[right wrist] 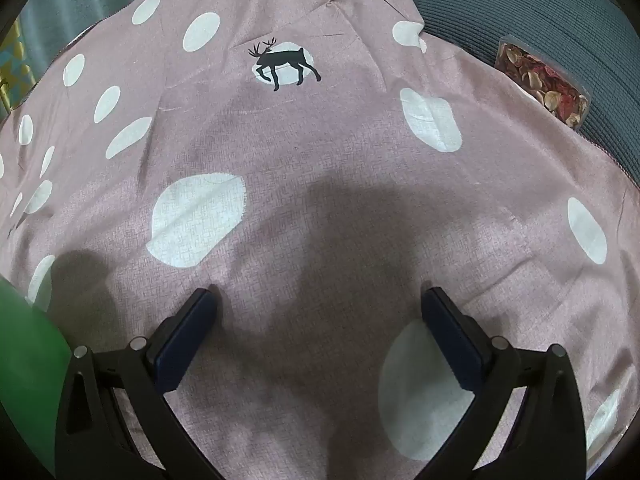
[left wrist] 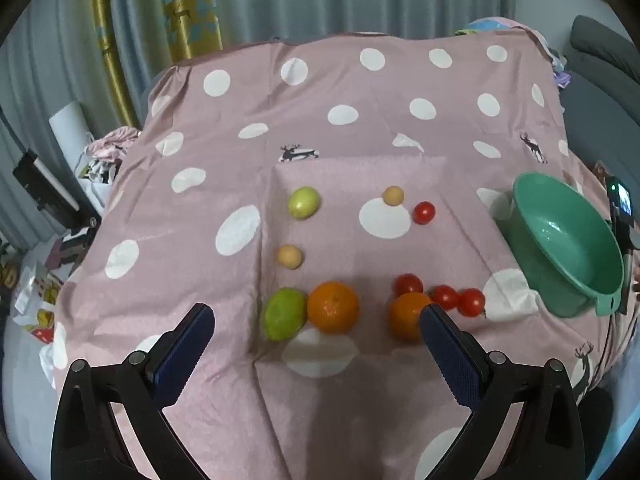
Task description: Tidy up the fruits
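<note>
Fruit lies scattered on a pink polka-dot cloth (left wrist: 340, 168). Nearest are a green lime (left wrist: 283, 318) touching an orange (left wrist: 333, 307), and a second orange (left wrist: 406, 314) partly behind my right fingertip. Three red tomatoes (left wrist: 444, 297) cluster beside it, and a fourth tomato (left wrist: 423, 212) lies farther back. Two small tan fruits (left wrist: 290, 256) (left wrist: 393, 195) and another lime (left wrist: 303, 202) lie beyond. A green bowl (left wrist: 568, 240) stands empty at the right. My left gripper (left wrist: 316, 318) hangs open above the near fruit. My right gripper (right wrist: 319, 300) is open over bare cloth (right wrist: 320, 140), holding nothing.
In the right wrist view a green bowl edge (right wrist: 24, 360) shows at the lower left. A clear box of dried petals (right wrist: 544, 88) lies on a grey cushion (right wrist: 540, 8) at the upper right. Bags and clutter (left wrist: 44, 288) sit off the cloth's left edge; curtains hang behind.
</note>
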{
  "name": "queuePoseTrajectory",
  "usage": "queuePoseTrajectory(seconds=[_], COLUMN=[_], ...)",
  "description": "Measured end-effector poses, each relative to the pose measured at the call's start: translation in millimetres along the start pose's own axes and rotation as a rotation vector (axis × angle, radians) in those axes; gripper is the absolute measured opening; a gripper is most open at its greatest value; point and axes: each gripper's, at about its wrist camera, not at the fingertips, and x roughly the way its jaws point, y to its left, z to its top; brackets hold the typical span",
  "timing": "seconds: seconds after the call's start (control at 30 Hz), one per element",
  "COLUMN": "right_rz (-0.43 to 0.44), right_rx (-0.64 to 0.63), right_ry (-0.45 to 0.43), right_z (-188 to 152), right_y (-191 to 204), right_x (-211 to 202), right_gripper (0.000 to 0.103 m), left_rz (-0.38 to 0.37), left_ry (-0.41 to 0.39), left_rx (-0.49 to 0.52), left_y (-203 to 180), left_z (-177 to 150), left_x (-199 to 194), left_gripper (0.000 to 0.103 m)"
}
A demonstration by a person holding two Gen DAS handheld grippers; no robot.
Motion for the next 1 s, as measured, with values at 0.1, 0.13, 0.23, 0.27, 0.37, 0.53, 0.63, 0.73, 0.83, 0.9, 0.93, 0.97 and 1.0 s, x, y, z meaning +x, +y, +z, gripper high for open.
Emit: queuePoseTrajectory(seconds=[0.1,0.13,0.23,0.27,0.37,0.53,0.63,0.73,0.83,0.9,0.93,0.97,1.0], right_rz=[-0.001,-0.002,-0.001,-0.004,0.002,0.002,0.001,-0.029,0.05,0.127,0.172,0.209,0.247], right_rx=[0.0,-0.002,-0.001,-0.003,0.0,0.022,0.094,0.106,0.046,-0.021,-0.07,-0.112,-0.152], right_ry=[0.0,0.001,0.001,0.001,0.002,0.013,-0.057,-0.188,-0.278,-0.313,-0.333,-0.343,-0.348], right_z=[0,0,0,0,1,-1,-5,-10,-19,-27,-33,-40,-45], right_y=[0,1,0,1,0,-5,-10,-15,3,24,39,53,67], right_x=[0,0,0,0,1,-6,-39,-97,-153,-183,-199,-211,-222], right_gripper=[0.103,0.103,0.103,0.103,0.103,0.103,0.103,0.103,0.103,0.103,0.103,0.103,0.103], left_rz=[-0.014,0.003,0.021,0.026,0.04,0.031,0.03,0.017,0.002,-0.012,-0.02,-0.025,-0.025], left_ry=[0.009,0.022,0.002,0.002,-0.021,-0.029,-0.052,-0.071,-0.069,-0.057,-0.053,-0.052,-0.053], left_rx=[-0.005,0.008,0.031,0.035,0.038,0.037,0.055,0.053,0.038,0.02,0.011,0.007,0.005], left_y=[0,-1,-5,-7,-12,-18,-22,-22,-22,-20,-20,-19,-19], left_z=[1,9,14,18,18,22,26,26,26,24,22,21,19], left_x=[2,3,5,7,8,9,3,-3,-6,-7,-8,-9,-12], left_gripper=[0.102,0.102,0.102,0.102,0.102,0.102,0.102,0.102,0.102,0.102,0.102,0.102,0.102])
